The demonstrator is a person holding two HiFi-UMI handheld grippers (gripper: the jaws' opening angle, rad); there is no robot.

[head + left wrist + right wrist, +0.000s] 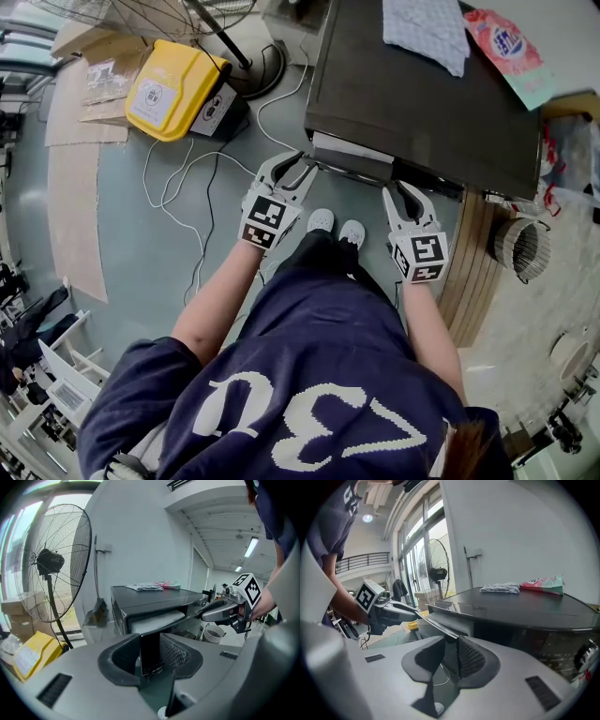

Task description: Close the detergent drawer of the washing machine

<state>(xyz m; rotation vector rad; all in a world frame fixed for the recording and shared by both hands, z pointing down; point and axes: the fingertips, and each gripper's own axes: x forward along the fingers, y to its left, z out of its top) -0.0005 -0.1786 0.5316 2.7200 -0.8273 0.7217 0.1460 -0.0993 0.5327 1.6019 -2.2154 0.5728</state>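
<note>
— Head view: a person stands at the washing machine point(422, 103), its detergent drawer point(352, 155) jutting from the front at the upper left corner, a gripper at each end of it. How far along is the job?

— Hardly begun, I'd judge. The drawer stands clearly proud of the front, so the whole push inward is left to do.

— And the grip?

— The left gripper point(298, 169) has its jaws spread wide. The left end of the drawer's front panel stands between them and does not look pinched. The right gripper point(401, 187) is closed partway, with its pads on the panel's right end.

— What remains?

— Sliding it in until the panel sits flush with the machine's front.
</note>
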